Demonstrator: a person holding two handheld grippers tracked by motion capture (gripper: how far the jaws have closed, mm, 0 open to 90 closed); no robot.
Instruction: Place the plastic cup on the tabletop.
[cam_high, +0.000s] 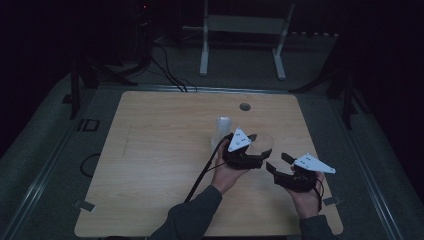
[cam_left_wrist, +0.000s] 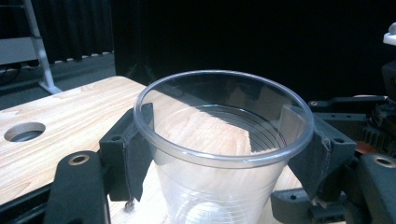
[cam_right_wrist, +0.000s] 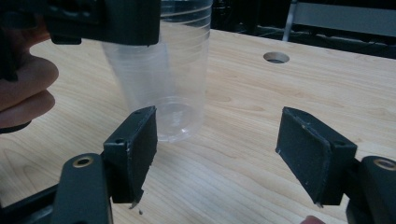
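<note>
Left tongs (cam_high: 260, 150) are clamping a clear cup (cam_left_wrist: 223, 140) below its rim, holding it above the counter (cam_high: 150, 165). Right tongs (cam_right_wrist: 224, 158) are gaping wide beside the cup, near the counter's hole (cam_high: 244, 106).

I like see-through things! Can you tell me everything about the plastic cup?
The plastic cup is clear and thin, with a rolled round rim and faint rings around its wall. It looks empty and stands upright. The left gripper is shut on it just under the rim, one black pad on each side. From the right gripper view its base seems to sit on or just above the wooden table. The right gripper waits open nearby, not touching it.
</note>
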